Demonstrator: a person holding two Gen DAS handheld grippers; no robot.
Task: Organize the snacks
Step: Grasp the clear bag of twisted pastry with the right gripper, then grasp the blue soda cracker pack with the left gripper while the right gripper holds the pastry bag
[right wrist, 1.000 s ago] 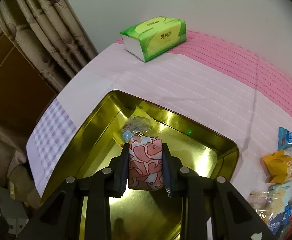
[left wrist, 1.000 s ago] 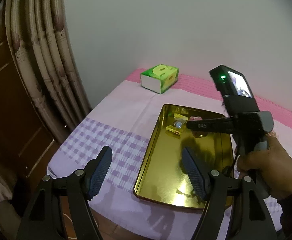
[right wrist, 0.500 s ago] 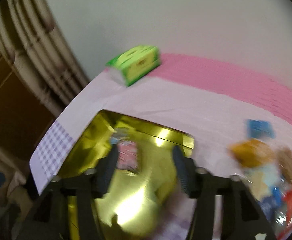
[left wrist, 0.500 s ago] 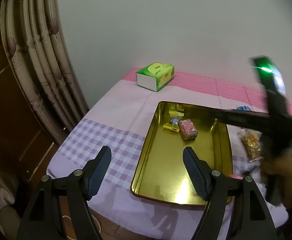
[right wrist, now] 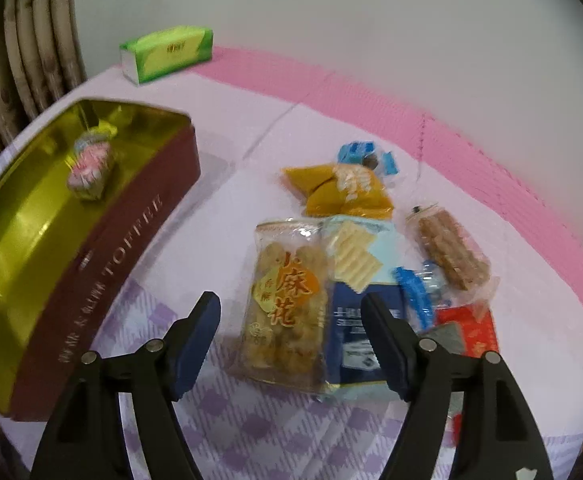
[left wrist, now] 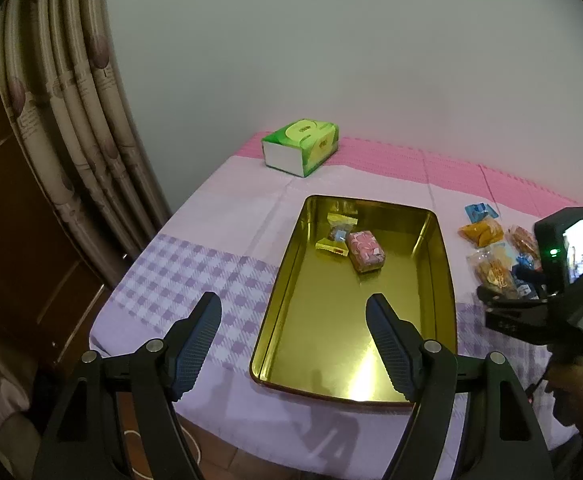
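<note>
Cloth-covered table (left wrist: 227, 216), gold toffee tin (left wrist: 439, 280) holding a pink patterned snack (left wrist: 366, 250), loose snack packets (right wrist: 355, 248) just beside the tin, left gripper (left wrist: 291, 340) wide open and empty, right gripper (right wrist: 289, 342) opening, empty, above a fried-twist packet (right wrist: 283, 296)

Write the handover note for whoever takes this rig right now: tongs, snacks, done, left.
Left tongs: open, empty, poised above the near end of the gold tin.
Right tongs: empty, jaws opening, above the loose snack pile, in line with the fried-twist packet.
Done: the pink patterned packet lies in the tin beside two small wrapped sweets.
Left: the pile on the cloth right of the tin, including the orange packet, the cracker packet and the brown bar packet.
The green tissue box is not a snack.
</note>
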